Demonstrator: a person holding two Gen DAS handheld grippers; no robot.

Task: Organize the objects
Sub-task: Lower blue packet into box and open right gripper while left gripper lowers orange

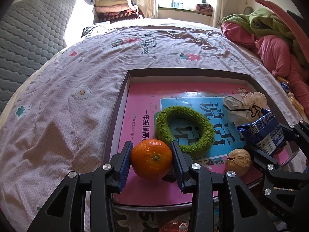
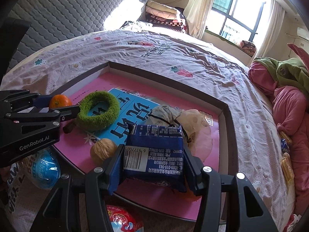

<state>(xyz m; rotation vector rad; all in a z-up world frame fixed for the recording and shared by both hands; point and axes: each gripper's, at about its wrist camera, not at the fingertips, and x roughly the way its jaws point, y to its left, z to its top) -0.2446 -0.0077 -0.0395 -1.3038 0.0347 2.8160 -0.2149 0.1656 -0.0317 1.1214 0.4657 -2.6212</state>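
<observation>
I am holding 2 things at once over the shallow box (image 1: 123, 89) on the bed (image 1: 63, 89): my left gripper (image 1: 151, 159) is pinching the orange (image 1: 151, 158) between its 2 pads, 1 pad pressing on each side of the fruit, and my right gripper (image 2: 152, 160) is clamping the blue packet (image 2: 154, 152) across its width, with the barcode facing up. The orange is sitting low over the pink book (image 1: 135, 104) that lines the box, at the near left corner; I am not able to tell whether it is touching the book or hanging just above it. What matters for the coming move is what lies straight ahead of each load. Beyond the orange, just past the inner finger, the green ring (image 1: 184, 129) is lying flat with its long axis running away to the right, so I am judging the free floor to be to the left of it. The walnut (image 2: 103, 150) is lying between my 2 grippers, nearer the right one. The right view is showing me what the left cannot: the crumpled bag (image 2: 170, 114) directly behind the packet, and a blue-capped item (image 2: 45, 167) and a red wrapper (image 2: 123, 220) outside the near wall of the box
</observation>
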